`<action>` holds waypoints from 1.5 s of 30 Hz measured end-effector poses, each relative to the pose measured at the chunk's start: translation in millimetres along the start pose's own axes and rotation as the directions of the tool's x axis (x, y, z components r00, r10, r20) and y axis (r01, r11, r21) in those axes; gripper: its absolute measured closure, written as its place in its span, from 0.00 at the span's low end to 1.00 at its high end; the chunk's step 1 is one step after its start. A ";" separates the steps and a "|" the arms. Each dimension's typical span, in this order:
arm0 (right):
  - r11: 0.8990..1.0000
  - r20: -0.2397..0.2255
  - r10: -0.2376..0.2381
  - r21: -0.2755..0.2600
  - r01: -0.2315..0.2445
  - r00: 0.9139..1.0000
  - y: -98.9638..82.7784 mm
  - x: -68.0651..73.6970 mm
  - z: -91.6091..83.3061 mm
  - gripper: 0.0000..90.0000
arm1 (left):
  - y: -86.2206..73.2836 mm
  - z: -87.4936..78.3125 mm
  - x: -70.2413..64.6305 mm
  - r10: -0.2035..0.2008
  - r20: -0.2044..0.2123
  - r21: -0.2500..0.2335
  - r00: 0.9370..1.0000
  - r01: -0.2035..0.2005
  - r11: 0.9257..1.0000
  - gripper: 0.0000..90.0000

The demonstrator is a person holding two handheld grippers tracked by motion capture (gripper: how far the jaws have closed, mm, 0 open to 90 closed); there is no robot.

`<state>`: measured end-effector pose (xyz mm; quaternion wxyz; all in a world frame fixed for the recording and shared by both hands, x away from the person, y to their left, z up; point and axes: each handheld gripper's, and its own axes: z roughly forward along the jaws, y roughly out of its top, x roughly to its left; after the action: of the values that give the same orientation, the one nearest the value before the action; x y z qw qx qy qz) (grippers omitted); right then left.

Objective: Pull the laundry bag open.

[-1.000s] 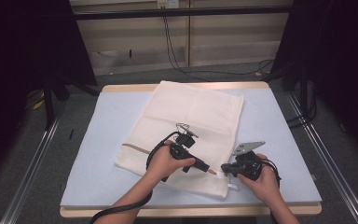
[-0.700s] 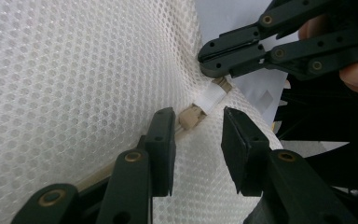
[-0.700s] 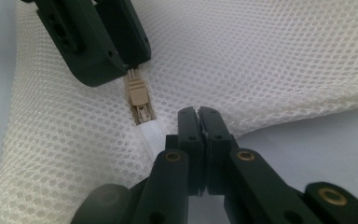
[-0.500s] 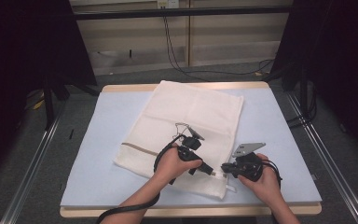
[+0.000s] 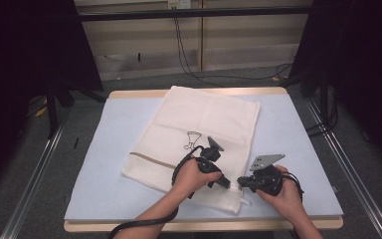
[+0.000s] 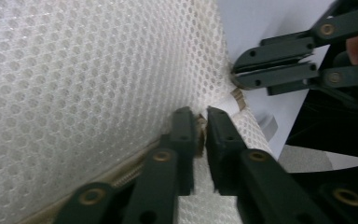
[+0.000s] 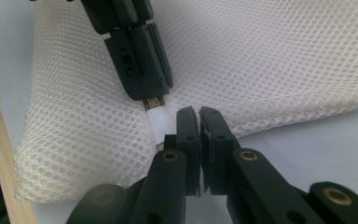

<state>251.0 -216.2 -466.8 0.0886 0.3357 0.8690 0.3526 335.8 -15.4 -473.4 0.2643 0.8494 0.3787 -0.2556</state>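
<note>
Mesh laundry bag [image 5: 199, 134], white with a tan zip along its near edge, lies flat on the pale blue mat [image 5: 104, 164] of the table, its zip end at the near right, where both grippers meet. The left gripper [image 5: 227, 183] has just been closing, and in the left gripper view its jaws pinch the small tan zip pull [image 6: 200, 128] at the end of the zip. The right gripper [image 5: 239, 183] is clenched on the edge of the mesh beside the white tab [image 7: 161, 121] at the corner; the right gripper view shows its jaws nearly touching, with the fabric caught at their tips. To run the zip well, I judge the right gripper should keep the corner pinned and taut against the mat while the left draws the pull straight along the zip line, low and level, so the mesh does not bunch or snag in the teeth. The hold on the pull looks shallow, so a slow, even pull seems wiser than a jerk. A small black line drawing [image 5: 193, 141] is printed on the bag; no brand, label or readable writing can be made out.
</note>
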 end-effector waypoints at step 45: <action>0.997 -0.093 -0.071 0.025 0.073 0.993 2.2 11.5 12.3 1.00 | -21.7 -79.7 47.1 -0.060 -0.050 -0.027 0.997 0.059 0.998 0.97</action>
<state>248.3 -200.8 -473.4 0.0561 0.2887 0.8886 0.3518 365.0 72.2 -450.7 0.2579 0.8403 0.4138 -0.2369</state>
